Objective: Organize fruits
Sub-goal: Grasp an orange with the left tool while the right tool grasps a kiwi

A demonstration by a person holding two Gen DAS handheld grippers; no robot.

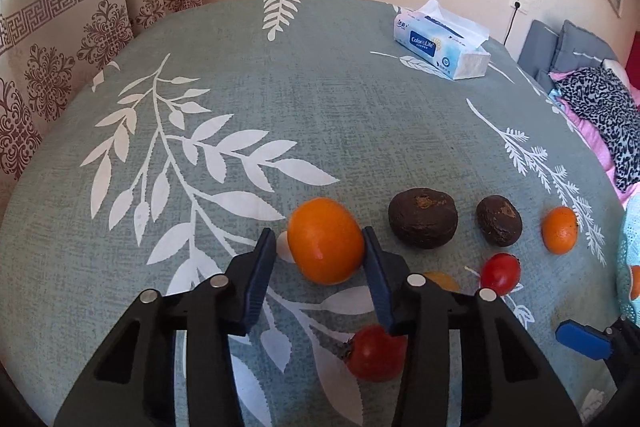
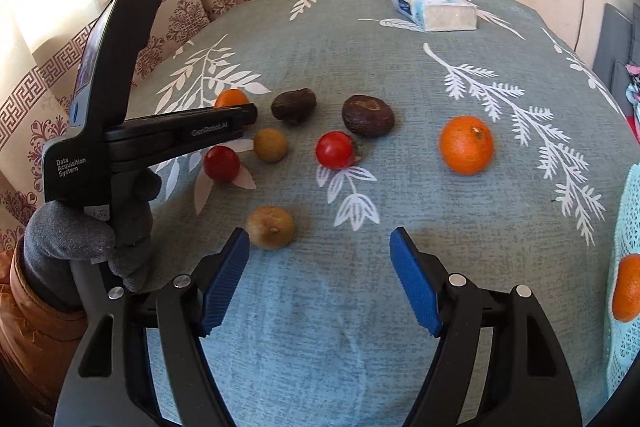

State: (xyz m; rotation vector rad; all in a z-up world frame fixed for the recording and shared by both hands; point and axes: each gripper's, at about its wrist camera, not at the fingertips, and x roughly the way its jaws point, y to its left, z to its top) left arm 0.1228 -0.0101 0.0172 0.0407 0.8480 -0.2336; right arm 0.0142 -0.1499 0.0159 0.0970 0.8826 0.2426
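Observation:
My left gripper (image 1: 320,247) has its blue pads around an orange (image 1: 325,241); the right pad touches it, the left pad stands a little off. In the right wrist view the same gripper (image 2: 250,113) reaches over that orange (image 2: 231,98), mostly hiding it. Two dark brown fruits (image 1: 423,217) (image 1: 498,221), two red tomatoes (image 1: 375,353) (image 1: 500,273) and a second orange (image 1: 560,229) lie to its right. My right gripper (image 2: 320,243) is open and empty above bare cloth, a yellowish fruit (image 2: 270,227) beside its left finger.
A tissue pack (image 1: 442,45) lies at the far right of the table (image 1: 320,107). A light blue mesh mat (image 2: 624,267) at the right edge holds an orange (image 2: 628,287). Another yellowish fruit (image 2: 271,145) lies among the tomatoes. Curtains hang beyond the table's left edge.

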